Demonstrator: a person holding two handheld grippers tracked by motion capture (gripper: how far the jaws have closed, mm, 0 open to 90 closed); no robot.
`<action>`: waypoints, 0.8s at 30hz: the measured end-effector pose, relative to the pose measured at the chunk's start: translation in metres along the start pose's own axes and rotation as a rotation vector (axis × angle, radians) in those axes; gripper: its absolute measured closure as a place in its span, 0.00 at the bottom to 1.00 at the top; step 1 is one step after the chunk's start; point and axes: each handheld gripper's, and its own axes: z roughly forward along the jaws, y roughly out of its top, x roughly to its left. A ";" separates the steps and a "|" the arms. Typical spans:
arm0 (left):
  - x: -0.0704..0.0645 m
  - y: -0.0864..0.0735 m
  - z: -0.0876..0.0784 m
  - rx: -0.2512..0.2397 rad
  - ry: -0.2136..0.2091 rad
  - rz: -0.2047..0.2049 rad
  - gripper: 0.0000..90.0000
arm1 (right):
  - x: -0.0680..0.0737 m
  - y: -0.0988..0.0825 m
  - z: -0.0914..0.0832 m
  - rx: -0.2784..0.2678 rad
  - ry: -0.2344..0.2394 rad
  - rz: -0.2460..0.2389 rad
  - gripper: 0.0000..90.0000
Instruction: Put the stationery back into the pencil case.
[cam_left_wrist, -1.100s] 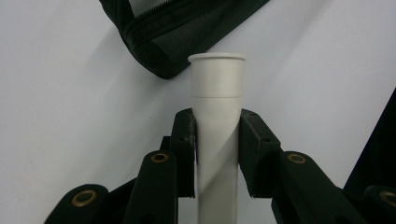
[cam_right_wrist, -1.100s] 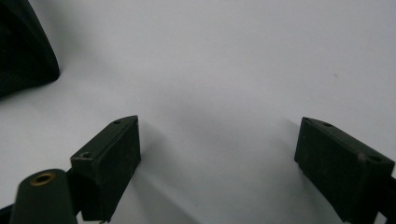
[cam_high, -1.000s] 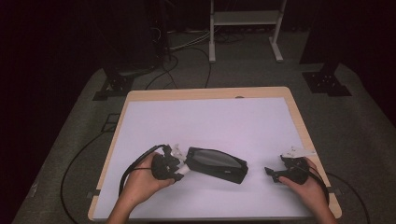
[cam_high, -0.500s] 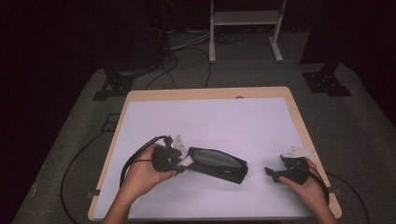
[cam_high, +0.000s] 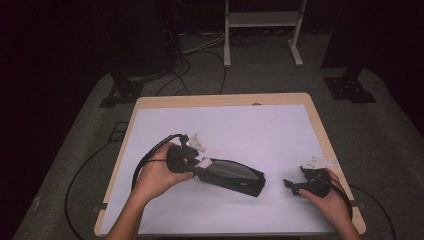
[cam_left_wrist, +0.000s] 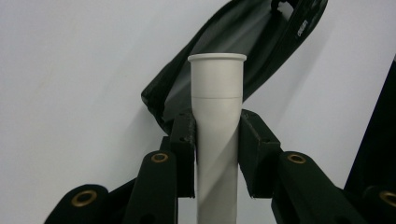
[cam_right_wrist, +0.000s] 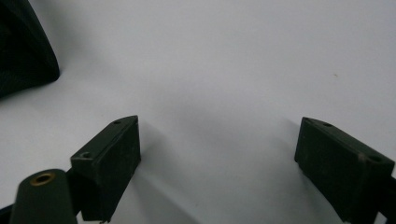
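The left gripper (cam_left_wrist: 217, 140) was closed on a white tube (cam_left_wrist: 217, 121), its two black jaws pressed against the tube's sides below the flared rim. The tube stood up between the jaws in the left gripper view, its open end reaching over the mouth of a black pouch (cam_left_wrist: 243, 56) that lay on the white table top (cam_left_wrist: 70, 70). The pouch's mouth gaped, showing a grey lining. In the high view the left gripper (cam_high: 200, 161) sat at the pouch's (cam_high: 231, 176) left end, touching it, with the left hand (cam_high: 160, 172) wrapped around its body and its cable looping off to the left.

The right gripper (cam_right_wrist: 217, 154) was wide open with bare table between its jaws, and it held nothing. A dark corner of the pouch showed at the upper left of the right gripper view. In the high view the right gripper (cam_high: 292, 186) rested near the table's (cam_high: 220, 101) right edge in the right hand (cam_high: 327, 200), apart from the pouch's right end.

Compared with a second earlier, the left gripper had moved up and to the right, from beside the pouch's left end to its mouth. The pouch lay in the same place, near the front middle of the table, and the right gripper had stayed where it was.
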 end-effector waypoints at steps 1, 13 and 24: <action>0.000 0.002 0.001 -0.002 -0.008 0.003 0.77 | 0.000 0.000 0.000 0.000 0.000 0.000 0.14; 0.001 0.023 0.017 -0.010 -0.037 0.036 0.77 | 0.000 0.000 0.000 -0.001 0.000 -0.003 0.14; -0.001 0.038 0.031 -0.034 -0.064 0.070 0.77 | 0.000 0.000 0.000 0.000 0.000 -0.001 0.14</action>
